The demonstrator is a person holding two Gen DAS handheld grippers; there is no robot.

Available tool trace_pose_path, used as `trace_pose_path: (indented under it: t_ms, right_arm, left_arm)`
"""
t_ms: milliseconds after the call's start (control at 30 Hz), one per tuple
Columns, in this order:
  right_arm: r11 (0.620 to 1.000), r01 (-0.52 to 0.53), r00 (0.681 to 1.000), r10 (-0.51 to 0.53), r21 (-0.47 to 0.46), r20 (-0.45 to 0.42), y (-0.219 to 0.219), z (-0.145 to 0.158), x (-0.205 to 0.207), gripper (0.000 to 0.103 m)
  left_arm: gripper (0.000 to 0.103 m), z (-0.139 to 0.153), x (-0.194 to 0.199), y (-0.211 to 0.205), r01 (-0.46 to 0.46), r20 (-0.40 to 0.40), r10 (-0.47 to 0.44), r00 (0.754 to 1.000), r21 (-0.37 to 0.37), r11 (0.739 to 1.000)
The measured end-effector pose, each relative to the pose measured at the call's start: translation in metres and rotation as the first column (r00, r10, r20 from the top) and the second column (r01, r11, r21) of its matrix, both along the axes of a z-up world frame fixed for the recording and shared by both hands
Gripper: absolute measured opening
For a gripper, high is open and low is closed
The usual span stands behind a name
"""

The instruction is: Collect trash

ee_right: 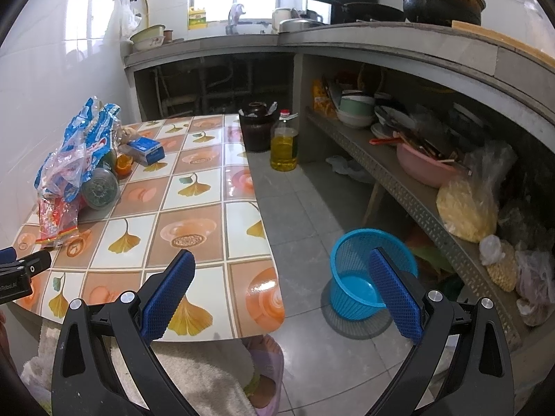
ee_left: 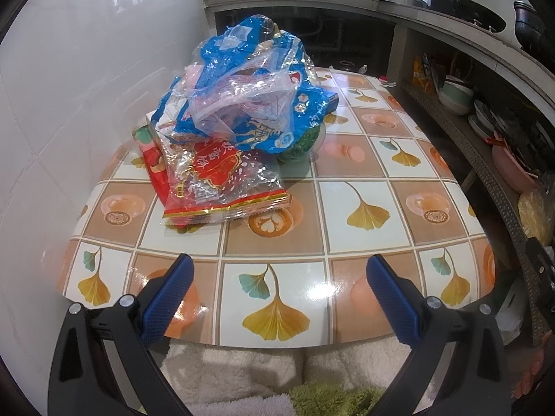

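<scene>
Glossy tiled-pattern tabletop (ee_left: 347, 159), ginkgo-leaf and cup print, left side against a white tiled wall (ee_left: 69, 104). Trash pile sits toward the wall side, back from the near edge: blue crumpled plastic bag (ee_left: 249, 93) on top, red snack wrapper (ee_left: 215, 180) lowest and nearest, its clear end flat on the tabletop.

Left tongs (ee_left: 280, 291) spread wide, nothing between the blue pads, hovering over the near edge of the tabletop; bare patterned surface lies between them and the red snack wrapper. Right half of the tabletop is bare to its edge.

Right tongs (ee_right: 281, 291) also spread wide and empty, over the near right corner of the tabletop. Beyond that corner the surface drops off to grey floor tiles (ee_right: 305, 208).

Right view only: blue mesh basket (ee_right: 364, 277) standing upright on the floor, well apart from the pile, just beside the lower shelf (ee_right: 416, 201); oil bottle (ee_right: 284, 145) and dark jar (ee_right: 256, 128) on the floor at the tabletop's far right corner; a small blue box (ee_right: 145, 149), a round grey lid-like item (ee_right: 100, 187) and something orange (ee_right: 124, 164) tucked beside the pile; a slippered foot (ee_right: 267, 374) below the tabletop edge.

Left view only: print on the wrappers up close, the green item under the blue bag.
</scene>
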State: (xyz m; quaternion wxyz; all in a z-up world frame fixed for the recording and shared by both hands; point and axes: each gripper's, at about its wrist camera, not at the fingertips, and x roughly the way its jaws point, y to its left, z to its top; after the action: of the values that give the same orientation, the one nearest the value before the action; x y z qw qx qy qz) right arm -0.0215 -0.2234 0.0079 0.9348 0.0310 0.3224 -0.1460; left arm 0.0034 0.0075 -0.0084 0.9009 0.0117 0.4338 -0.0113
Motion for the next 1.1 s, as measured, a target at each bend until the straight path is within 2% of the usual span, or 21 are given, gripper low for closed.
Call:
trace_pose_path:
  t_ms: [200, 400, 567, 667, 800, 867, 933, 1000, 1100]
  right_arm:
    - [0.999, -0.038, 0.999, 0.038, 0.014, 0.007, 0.008, 0.006, 0.014, 0.095]
    - [0.992, -0.127, 0.992, 0.127, 0.023, 0.002, 0.031, 0.01, 0.036, 0.095]
    - [0.975, -0.2, 0.979, 0.203, 0.094, -0.019, 0.037, 0.012, 0.056, 0.095]
    - [0.952, -0.248, 0.968, 0.252, 0.179, -0.004, 0.033, 0.015, 0.068, 0.095]
    - [0.936, -0.299, 0.954, 0.297, 0.186, 0.038, 0.034, 0.026, 0.082, 0.095]
    - [0.925, -0.338, 0.941, 0.333, 0.17, 0.06, 0.038, 0.034, 0.091, 0.095]
    - [0.899, -0.405, 0.914, 0.397, 0.165, 0.082, 0.046, 0.045, 0.107, 0.095]
    - [0.86, -0.478, 0.879, 0.466, 0.181, 0.106, 0.056, 0.056, 0.125, 0.095]
    - [0.806, -0.56, 0.828, 0.546, 0.191, 0.123, 0.077, 0.068, 0.151, 0.095]
  left_arm:
    - [0.097, -0.001, 0.006, -0.002, 0.032, -0.008, -0.032, 0.999, -0.015, 0.999]
    - [0.098, -0.001, 0.01, -0.004, 0.059, -0.004, -0.059, 0.998, -0.022, 0.998]
    - [0.098, -0.003, 0.018, 0.005, 0.052, -0.013, -0.053, 0.999, -0.066, 0.996]
    - [0.098, -0.005, 0.026, 0.011, 0.059, -0.016, -0.06, 0.998, -0.098, 0.993]
    - [0.098, 0.002, 0.036, 0.019, 0.095, 0.029, -0.093, 0.995, -0.081, 0.992]
    - [0.098, 0.008, 0.041, 0.024, 0.13, 0.082, -0.126, 0.989, -0.041, 0.991]
    - [0.098, 0.012, 0.047, 0.029, 0.161, 0.128, -0.158, 0.979, -0.012, 0.987]
    - [0.098, 0.017, 0.051, 0.041, 0.162, 0.182, -0.153, 0.971, -0.04, 0.986]
    - [0.098, 0.021, 0.057, 0.064, 0.174, 0.255, -0.134, 0.958, -0.141, 0.975]
